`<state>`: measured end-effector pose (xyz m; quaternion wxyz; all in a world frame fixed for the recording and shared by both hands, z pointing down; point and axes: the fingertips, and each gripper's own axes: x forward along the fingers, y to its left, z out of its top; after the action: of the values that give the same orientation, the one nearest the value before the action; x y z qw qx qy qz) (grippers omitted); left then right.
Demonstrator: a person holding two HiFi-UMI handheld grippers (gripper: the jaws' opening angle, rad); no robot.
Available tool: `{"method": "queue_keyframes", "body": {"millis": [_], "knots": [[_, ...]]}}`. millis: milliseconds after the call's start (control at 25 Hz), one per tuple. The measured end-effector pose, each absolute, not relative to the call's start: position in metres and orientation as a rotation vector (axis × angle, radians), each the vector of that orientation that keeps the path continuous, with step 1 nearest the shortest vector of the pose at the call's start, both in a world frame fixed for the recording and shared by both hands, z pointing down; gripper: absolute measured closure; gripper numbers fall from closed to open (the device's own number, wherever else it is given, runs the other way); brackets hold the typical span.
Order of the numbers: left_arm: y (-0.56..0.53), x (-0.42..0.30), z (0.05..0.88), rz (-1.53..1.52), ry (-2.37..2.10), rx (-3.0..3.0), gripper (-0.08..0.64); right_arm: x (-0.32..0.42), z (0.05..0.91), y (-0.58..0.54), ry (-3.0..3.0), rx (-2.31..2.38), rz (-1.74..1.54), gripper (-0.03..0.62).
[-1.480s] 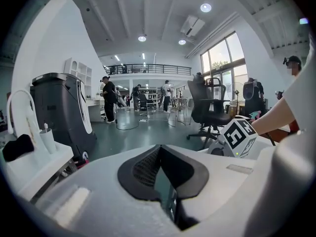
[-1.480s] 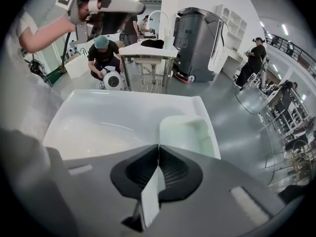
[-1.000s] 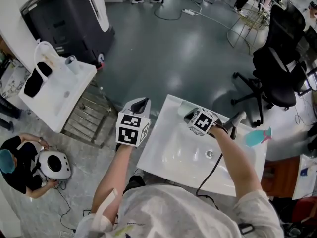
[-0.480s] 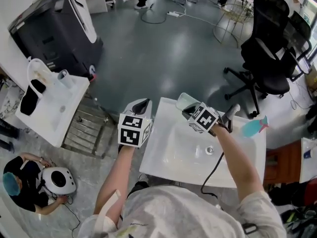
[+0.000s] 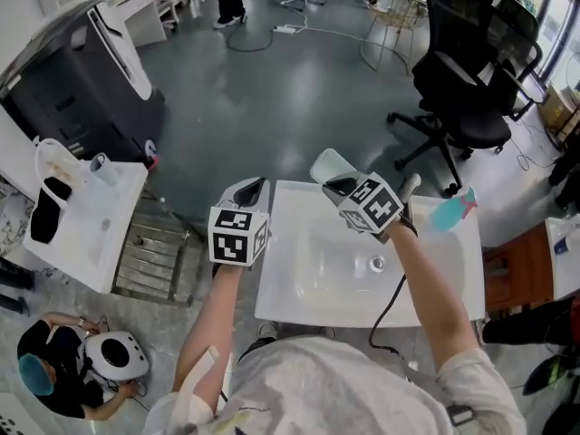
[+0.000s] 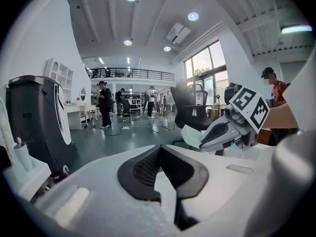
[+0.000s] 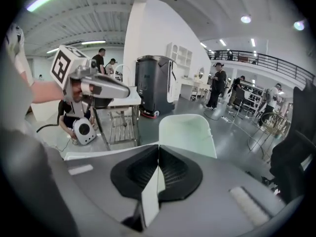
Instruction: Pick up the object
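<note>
Open floor beyond the basin (image 5: 283, 284)'s far edge. There my right hand-held gripper (image 5: 337, 187) tilts down, clamping the pale green piece (image 5: 328, 164). My left hand-held gripper (image 5: 256, 187), pinched together and empty, sits off the basin's left edge.

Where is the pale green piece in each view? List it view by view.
Head view: upper centre, pale green piece in the right claw, over the white sink.
Left gripper view: right of centre, at that claw's tip.
Right gripper view: centre, upright between its shut jaws.
Shared landmark: dark grey machine.

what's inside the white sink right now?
Only the drain shows in the sink bowl. The right gripper, shut on a pale green object, and the forearm cover its far right part.
</note>
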<state>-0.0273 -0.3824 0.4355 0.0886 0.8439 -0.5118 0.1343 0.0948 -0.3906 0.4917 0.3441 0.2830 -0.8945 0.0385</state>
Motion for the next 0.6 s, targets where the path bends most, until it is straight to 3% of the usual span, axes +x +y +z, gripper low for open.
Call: {"method": "queue_keyframes", "body": {"millis": [600], "knots": [[-0.394, 0.003, 0.413, 0.372, -1.452, 2.597, 0.558, 0.13, 0.372, -0.382, -2.496, 1.132, -0.03, 0.583]]}}
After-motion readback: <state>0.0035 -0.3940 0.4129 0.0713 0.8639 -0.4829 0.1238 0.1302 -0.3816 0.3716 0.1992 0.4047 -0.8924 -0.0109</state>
